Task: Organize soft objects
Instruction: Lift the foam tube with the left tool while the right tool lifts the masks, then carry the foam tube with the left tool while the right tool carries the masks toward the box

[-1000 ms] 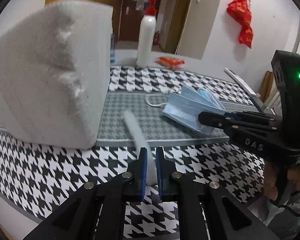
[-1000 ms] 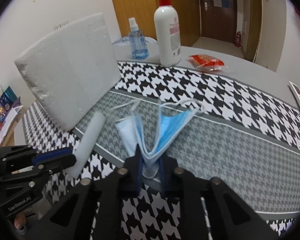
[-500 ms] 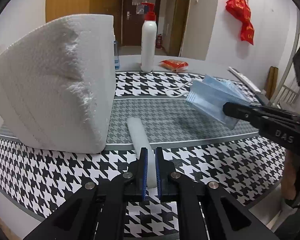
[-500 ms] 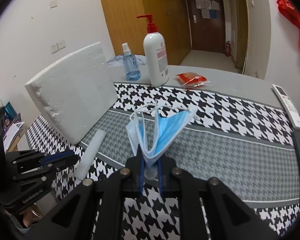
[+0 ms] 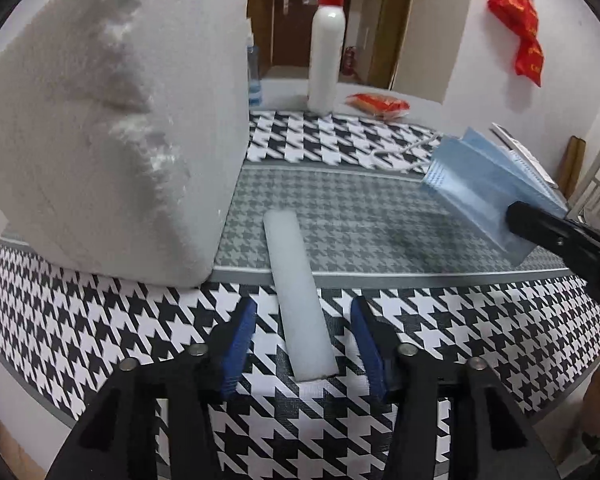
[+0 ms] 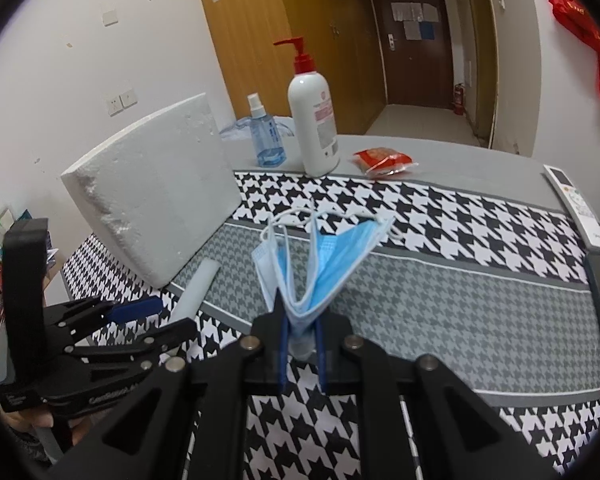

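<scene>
Pump bottle [image 6: 313, 120], spray bottle [image 6: 266, 136], remote [image 6: 576, 204]

Your white foam strip [image 5: 300, 300] lies flat on the houndstooth cloth, crossing from the black-and-white band into the grey one, just beside the big white foam block [image 5: 112, 128] that stands tilted on its edge. Your folded blue face masks [image 6: 320, 268] stand fanned upward above the cloth, their white ear loops arching at the top.
</scene>
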{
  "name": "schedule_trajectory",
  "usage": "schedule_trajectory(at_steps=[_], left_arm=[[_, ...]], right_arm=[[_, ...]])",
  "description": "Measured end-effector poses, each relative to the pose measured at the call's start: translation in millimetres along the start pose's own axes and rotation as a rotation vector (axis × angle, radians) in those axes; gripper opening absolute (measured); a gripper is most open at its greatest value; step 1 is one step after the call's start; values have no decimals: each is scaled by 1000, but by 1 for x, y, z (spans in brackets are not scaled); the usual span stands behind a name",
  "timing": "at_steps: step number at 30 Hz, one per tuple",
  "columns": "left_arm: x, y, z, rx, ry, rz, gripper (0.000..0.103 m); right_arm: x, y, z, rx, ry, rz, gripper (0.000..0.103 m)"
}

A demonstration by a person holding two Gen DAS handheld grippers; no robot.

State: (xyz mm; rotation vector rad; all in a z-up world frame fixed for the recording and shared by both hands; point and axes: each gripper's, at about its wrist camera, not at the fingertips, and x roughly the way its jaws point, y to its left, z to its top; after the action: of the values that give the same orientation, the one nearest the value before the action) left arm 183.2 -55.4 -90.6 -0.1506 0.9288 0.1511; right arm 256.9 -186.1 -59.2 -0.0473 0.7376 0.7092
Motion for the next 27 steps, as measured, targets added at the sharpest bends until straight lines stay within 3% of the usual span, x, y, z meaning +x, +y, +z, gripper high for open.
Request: schedule_trajectory(at_steps=[3, 5, 13, 27], left_arm=[[3, -3, 1, 14, 14, 32, 35], [4, -4, 3, 11, 15, 38, 23], [5, -8, 2, 58, -22, 41, 13], [-35, -14, -3, 171, -163, -23, 12]], right_arm=[[-1, -2, 0, 6, -9, -5, 14], [-2, -2, 0, 6, -14, 3, 14], [-9, 1, -1, 5, -32, 5, 14], [-25, 7, 0, 24, -66, -20, 14]])
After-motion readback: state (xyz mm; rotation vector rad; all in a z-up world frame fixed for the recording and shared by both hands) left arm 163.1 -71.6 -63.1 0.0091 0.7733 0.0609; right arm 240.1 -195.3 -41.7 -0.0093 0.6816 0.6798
